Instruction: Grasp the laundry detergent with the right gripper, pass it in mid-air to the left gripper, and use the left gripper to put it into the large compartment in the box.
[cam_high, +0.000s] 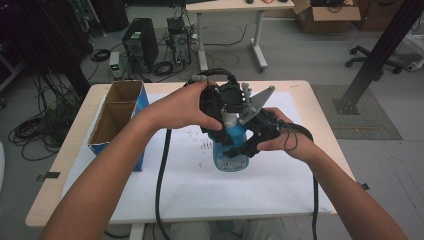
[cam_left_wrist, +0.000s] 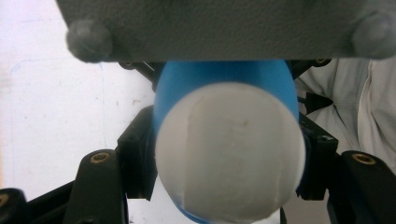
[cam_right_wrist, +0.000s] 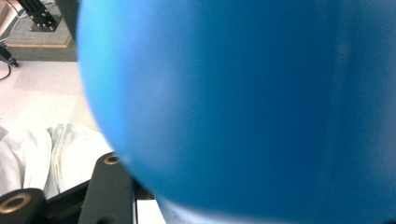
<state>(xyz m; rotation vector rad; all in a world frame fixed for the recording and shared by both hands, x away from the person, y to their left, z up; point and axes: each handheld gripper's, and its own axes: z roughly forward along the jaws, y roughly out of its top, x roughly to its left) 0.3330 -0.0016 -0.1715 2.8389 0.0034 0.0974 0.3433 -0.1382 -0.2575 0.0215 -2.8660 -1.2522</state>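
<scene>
Gripping at frame centre, we note the left gripper (cam_high: 227, 117) clenched on the white cap (cam_left_wrist: 229, 154) and the right gripper (cam_high: 245, 145) clamped round the blue bottle (cam_high: 231, 150), standing on the table (cam_high: 300, 90).

high view: dim, even indoor light with a cool cast; the white sheet on the table (cam_high: 300, 90) is the brightest area, mid frame; upper left of the frame falls to near black; soft, faint shadows under the forearms; mild grain, lines bowed toward the edges. left gripper view: bright, washed-out white at the left; the white cap (cam_left_wrist: 229, 154) at centre is soft and out of focus, the grey plate along the top blurred. right gripper view: the blue bottle (cam_right_wrist: 243, 107) sits too close to the lens, a smooth unfocused mass; pale glare at upper left; background soft.
</scene>
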